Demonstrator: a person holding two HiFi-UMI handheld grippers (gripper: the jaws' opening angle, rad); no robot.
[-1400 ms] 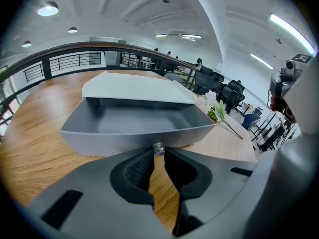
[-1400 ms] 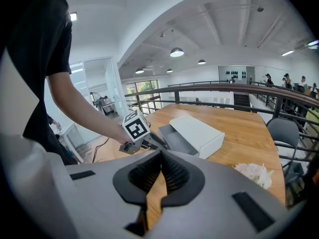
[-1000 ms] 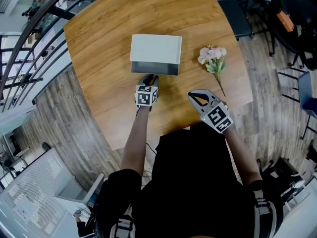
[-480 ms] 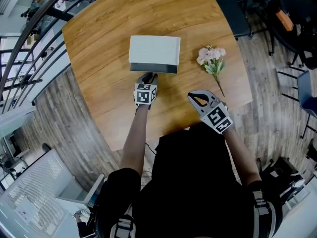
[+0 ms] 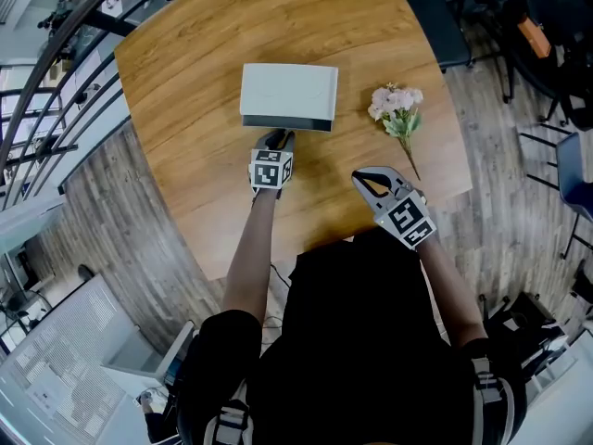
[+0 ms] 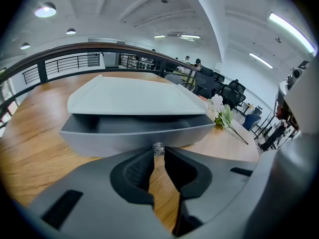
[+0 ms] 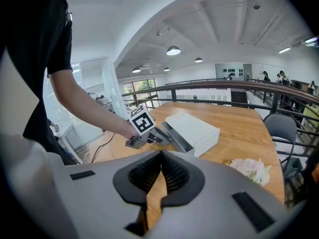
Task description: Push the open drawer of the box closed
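A white box (image 5: 288, 89) sits mid-table, its grey drawer (image 5: 287, 124) sticking out a little toward me. In the left gripper view the drawer front (image 6: 124, 139) fills the middle under the box top (image 6: 132, 97), and a slit still shows between them. My left gripper (image 5: 275, 141) is shut, its tips (image 6: 158, 153) right at the drawer's small clear knob (image 6: 158, 147). My right gripper (image 5: 369, 183) hovers shut and holding nothing near the table's front edge, right of the box. From there the box (image 7: 193, 130) and the left gripper (image 7: 149, 136) are seen side-on.
A sprig of pink flowers (image 5: 398, 114) lies on the wooden table (image 5: 204, 72) to the right of the box, also visible as flowers (image 7: 251, 169) in the right gripper view. A railing (image 6: 89, 49) runs behind the table. Chairs (image 5: 445, 26) stand at the far right.
My left gripper has moved forward against the drawer front, and the drawer has slid further into the box. The right gripper has stayed still.
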